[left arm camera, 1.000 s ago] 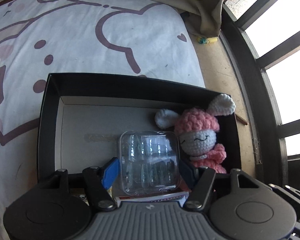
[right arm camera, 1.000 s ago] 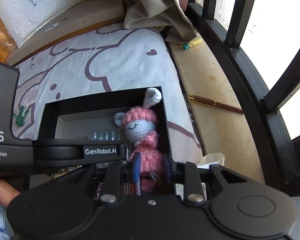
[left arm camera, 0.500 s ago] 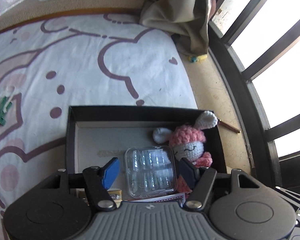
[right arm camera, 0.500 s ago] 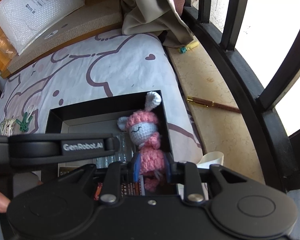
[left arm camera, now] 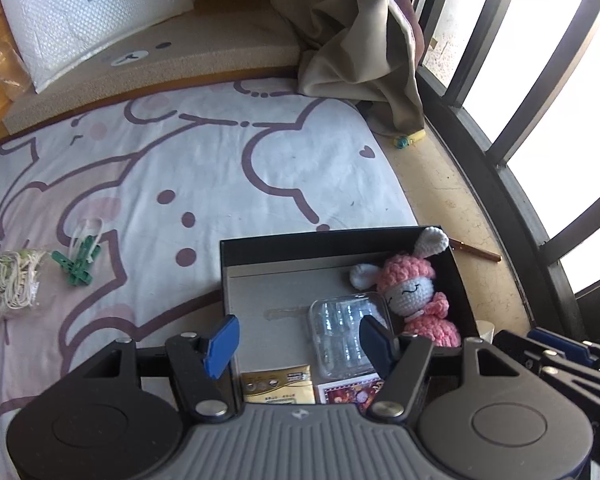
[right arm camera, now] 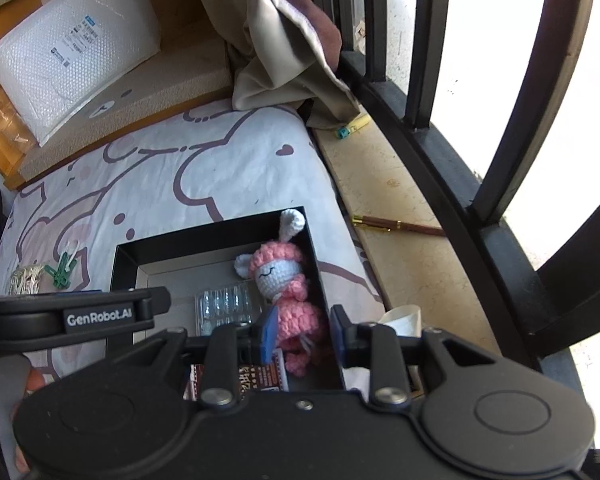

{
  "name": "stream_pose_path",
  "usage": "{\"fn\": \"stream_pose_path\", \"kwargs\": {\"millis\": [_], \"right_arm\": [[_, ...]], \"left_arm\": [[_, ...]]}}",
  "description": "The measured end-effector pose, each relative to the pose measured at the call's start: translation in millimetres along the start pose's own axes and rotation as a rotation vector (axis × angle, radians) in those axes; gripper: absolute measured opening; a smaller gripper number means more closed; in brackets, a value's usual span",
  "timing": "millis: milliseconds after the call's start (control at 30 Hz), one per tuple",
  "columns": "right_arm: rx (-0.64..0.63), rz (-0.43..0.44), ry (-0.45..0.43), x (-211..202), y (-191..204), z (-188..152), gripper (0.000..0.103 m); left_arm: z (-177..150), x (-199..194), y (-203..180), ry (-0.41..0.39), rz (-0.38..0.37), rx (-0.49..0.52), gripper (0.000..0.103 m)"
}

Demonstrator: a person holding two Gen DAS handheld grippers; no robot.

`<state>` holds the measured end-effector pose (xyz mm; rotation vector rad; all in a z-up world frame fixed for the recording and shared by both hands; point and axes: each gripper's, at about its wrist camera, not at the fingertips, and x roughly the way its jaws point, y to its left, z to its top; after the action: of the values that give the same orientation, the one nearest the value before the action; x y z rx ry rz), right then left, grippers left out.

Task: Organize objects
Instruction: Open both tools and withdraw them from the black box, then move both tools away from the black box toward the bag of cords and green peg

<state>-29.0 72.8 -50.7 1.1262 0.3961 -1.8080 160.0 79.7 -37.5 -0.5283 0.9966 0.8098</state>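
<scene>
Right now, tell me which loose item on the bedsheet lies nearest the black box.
The green clips. They lie between the box and the string bundle, which sits farther left.

The left half of the black box [left arm camera: 342, 245] lay bare, open from above. Its right side was crowded by the knitted rabbit [left arm camera: 414, 294] and the clear case [left arm camera: 346, 334]. Window bars [right arm camera: 432, 40] and a curtain [right arm camera: 276, 36] closed off the far right.

Bed [left arm camera: 228, 168] in a cartoon-print sheet, black box [left arm camera: 340, 242] on it, green clothespins [left arm camera: 78, 262], bundled string [left arm camera: 14, 290] alongside
</scene>
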Motion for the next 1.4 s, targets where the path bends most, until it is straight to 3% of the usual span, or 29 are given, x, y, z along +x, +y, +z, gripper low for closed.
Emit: {"fn": "stream_pose_path", "kwargs": {"millis": [133,433,900,1067,1400], "right_arm": [[0.01,-0.004,-0.027,-9.9,1.1,-2.9,0.038],[0.032,-0.037,-0.072,-29.0,3.3,-9.5,0.063],[-0.009,-0.095,-0.118,-54.5,17.8,-20.3,0.083],[-0.021,-0.11,-0.124,-58.4,21.1,-23.7,0.097],[-0.007,-0.153,-0.132,-63.4,20.7,-28.4,0.103]], "left_arm": [[-3.7,-12.3,-0.9,-0.029,0.032,0.03,0.083],[-12.2,-35.5,13.2,-0.053,0.052,0.033,0.098],[-27.0,-63.9,37.9,-0.093,0.073,0.056,0.103],[-29.3,-67.6,44.5,-0.102,0.075,0.052,0.103],[-33.6,-73.8,50.3,-0.125,0.063,0.056,0.103]]}}
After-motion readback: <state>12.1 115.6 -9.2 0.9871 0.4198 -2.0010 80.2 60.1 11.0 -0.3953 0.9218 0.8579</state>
